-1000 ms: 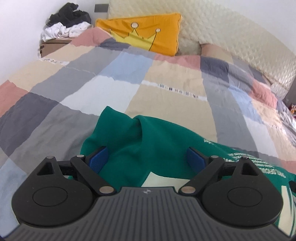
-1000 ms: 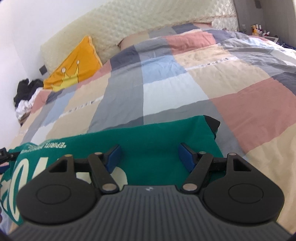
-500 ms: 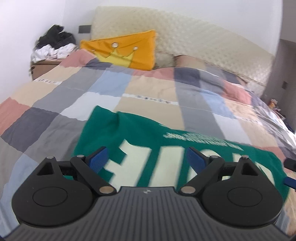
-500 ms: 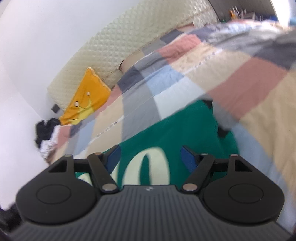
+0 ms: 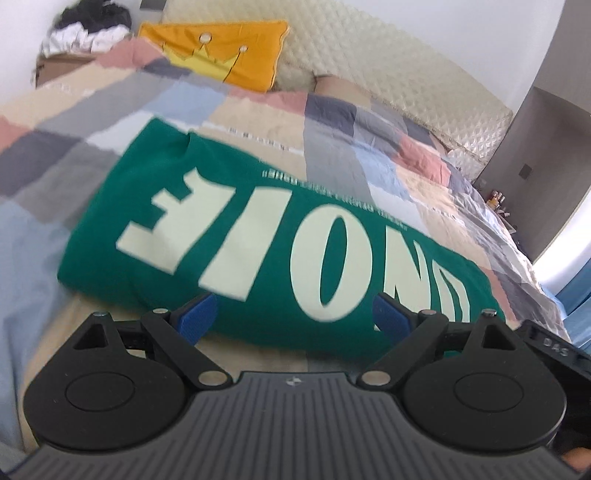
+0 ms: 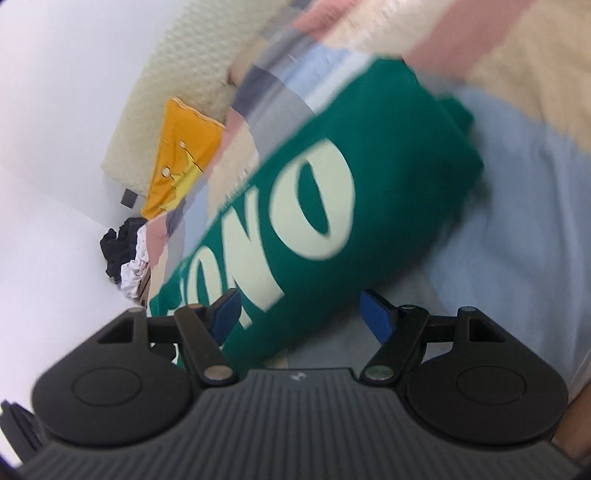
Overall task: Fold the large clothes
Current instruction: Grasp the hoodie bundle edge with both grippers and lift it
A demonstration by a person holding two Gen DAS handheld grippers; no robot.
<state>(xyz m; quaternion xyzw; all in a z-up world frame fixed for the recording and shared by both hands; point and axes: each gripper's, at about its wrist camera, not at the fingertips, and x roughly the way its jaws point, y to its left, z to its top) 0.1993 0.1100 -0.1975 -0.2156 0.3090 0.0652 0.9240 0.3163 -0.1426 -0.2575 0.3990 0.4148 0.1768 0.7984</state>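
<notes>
Patchwork bedding (image 5: pixel 332 155) in grey, blue, pink and beige squares covers the bed and serves as the folding surface; a quilted cream headboard (image 5: pixel 388 62) and an orange crown cushion (image 5: pixel 221 48) stand at the far end, with a pile of dark and white laundry (image 5: pixel 88 26) beside the bed at the upper left.

The green garment (image 5: pixel 258 206) lies flat on the bedding as a long folded band, its large pale lettering facing up. It rests slightly toward the near edge of the bed, presumably so both ends stay within reach.

The left gripper (image 5: pixel 295 317) hovers just above the near long edge of the band, jaws spread and empty. The right gripper (image 6: pixel 299 314) is rolled to one side near the other end of the green garment (image 6: pixel 332 192); its jaws are likewise spread, with nothing pinched between the blue pads (image 6: pixel 376 314).

Judgement: the lengthwise fold appears complete, and both grippers are released. The next step likely requires gripping one short end and carrying it across the other.
</notes>
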